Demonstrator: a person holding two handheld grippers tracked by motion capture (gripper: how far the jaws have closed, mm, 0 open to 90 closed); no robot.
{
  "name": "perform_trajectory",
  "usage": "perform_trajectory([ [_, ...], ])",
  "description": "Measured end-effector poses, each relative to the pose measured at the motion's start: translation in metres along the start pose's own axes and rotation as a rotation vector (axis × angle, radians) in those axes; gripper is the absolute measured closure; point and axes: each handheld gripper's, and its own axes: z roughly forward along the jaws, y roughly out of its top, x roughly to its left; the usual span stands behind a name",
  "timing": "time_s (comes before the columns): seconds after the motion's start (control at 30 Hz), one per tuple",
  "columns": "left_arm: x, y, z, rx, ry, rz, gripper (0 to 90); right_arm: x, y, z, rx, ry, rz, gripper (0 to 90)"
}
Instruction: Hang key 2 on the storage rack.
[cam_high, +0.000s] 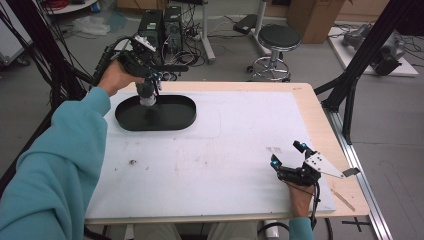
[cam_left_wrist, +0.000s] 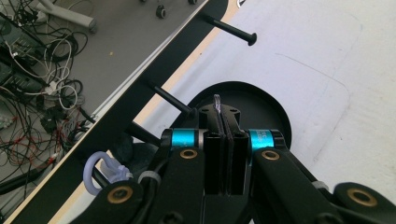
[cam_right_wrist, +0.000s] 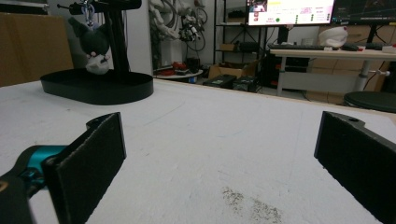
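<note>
High view: left gripper (cam_high: 150, 80) above the black tray (cam_high: 170, 120), plush keychain (cam_high: 147, 95) dangling over it. Left gripper view: fingers (cam_left_wrist: 212, 149) pinched together on a thin clear loop (cam_left_wrist: 216, 103). Right gripper view: fingers (cam_right_wrist: 93, 158) wide apart, low over the surface (cam_right_wrist: 210, 140), well away from the tray (cam_right_wrist: 98, 88).

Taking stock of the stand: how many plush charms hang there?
1: the plush charm hangs over the black tray, beside the stand's post; the left tool may hide more.

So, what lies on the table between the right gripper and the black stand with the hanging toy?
Bare white mat, with one small dirty smudge just ahead of the right gripper; the right gripper view shows this up to the black stand.
</note>
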Motion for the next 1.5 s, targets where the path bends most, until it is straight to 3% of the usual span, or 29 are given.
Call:
perform_trajectory([
  [0.77, 0.011, -0.003, 0.010, 0.011, 0.029, -0.027, 88.2, 0.000, 0.000, 0.000, 0.001, 0.000, 0.000, 1.2],
  [1.5, 0.013, -0.003, 0.016, -0.025, 0.084, -0.052, 86.8, 0.000, 0.000, 0.000, 0.002, 0.000, -0.001, 1.2],
])
